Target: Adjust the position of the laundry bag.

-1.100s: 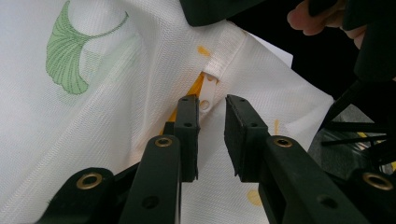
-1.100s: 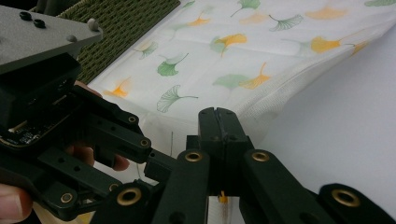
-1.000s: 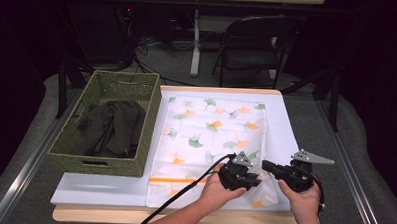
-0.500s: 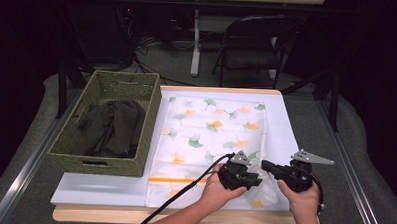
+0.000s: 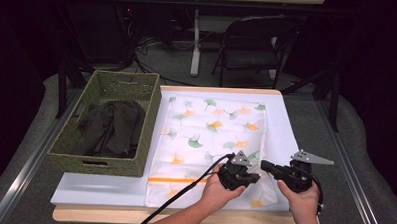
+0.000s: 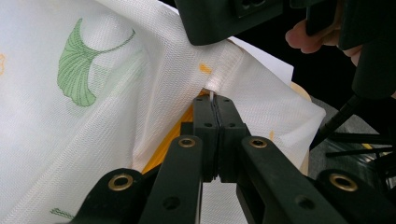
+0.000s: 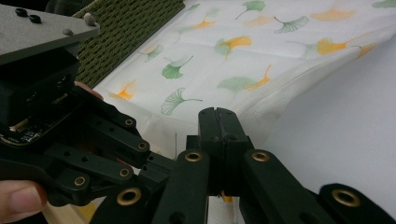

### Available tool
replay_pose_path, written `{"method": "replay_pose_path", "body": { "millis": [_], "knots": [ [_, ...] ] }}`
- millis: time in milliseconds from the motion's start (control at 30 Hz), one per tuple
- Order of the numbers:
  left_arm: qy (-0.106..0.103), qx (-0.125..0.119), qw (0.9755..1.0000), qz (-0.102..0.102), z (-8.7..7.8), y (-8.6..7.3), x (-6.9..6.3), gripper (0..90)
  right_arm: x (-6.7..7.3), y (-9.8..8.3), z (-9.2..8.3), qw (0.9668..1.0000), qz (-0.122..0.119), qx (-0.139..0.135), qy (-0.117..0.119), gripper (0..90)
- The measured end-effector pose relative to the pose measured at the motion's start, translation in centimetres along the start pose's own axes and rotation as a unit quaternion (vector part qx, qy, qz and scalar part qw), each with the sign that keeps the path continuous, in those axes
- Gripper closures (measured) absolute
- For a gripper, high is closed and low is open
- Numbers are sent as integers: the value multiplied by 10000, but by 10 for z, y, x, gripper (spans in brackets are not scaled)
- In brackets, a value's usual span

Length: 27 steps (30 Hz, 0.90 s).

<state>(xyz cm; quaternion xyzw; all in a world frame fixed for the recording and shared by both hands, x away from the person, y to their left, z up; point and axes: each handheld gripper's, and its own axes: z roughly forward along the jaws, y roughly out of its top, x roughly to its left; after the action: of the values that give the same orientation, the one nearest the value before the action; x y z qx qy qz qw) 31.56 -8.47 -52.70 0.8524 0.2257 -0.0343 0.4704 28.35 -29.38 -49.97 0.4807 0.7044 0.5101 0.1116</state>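
Looking down from the high view, you have one white pillowcase [image 5: 213, 137] printed with green and orange ginkgo leaves, spread flat on the one white table [image 5: 286, 125], with a single orange band across it near your edge. To its left stands one woven green basket [image 5: 129, 167] holding one heap of dark cloth [image 5: 111, 126]. Your two hands meet over the pillowcase's near right corner: the left gripper [image 5: 251, 177] and the right gripper [image 5: 264, 166] point at each other, just apart. One folding chair [image 5: 256, 41] stands beyond the table.

In the left gripper view, your left gripper [image 6: 215, 105] has just been closing; its two jaws now stand pressed together, pinching a thin fold of the pillowcase [image 6: 116, 107] at its hem.

In the right gripper view, your right gripper [image 7: 217, 114] has both jaws fully together at the pillowcase [image 7: 243, 56] edge; whether fabric is caught between them you cannot tell. The basket [image 7: 126, 25] shows at the upper left.
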Motion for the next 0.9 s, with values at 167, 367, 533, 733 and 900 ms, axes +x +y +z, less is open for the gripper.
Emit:
{"method": "replay_pose_path", "body": {
  "millis": [167,367,533,733,900],
  "knots": [
    [-3,45,10000,49,-1,0,0,899,0,-1,0,10000,4,-3,-10,900],
    [-60,21,10000,-20,-1,0,2,900,-1,-3,0,9999,-63,-29,-79,845],
    [-76,31,9999,-79,-2,-2,4,900,-2,-5,-4,9999,-94,0,-141,772],
    [-86,41,9999,-70,-1,-2,5,900,-1,-8,-7,9996,-187,114,-169,727],
    [-75,41,10000,-52,-2,-2,5,900,0,-12,-4,9991,-204,332,-137,714]
  ]
}}
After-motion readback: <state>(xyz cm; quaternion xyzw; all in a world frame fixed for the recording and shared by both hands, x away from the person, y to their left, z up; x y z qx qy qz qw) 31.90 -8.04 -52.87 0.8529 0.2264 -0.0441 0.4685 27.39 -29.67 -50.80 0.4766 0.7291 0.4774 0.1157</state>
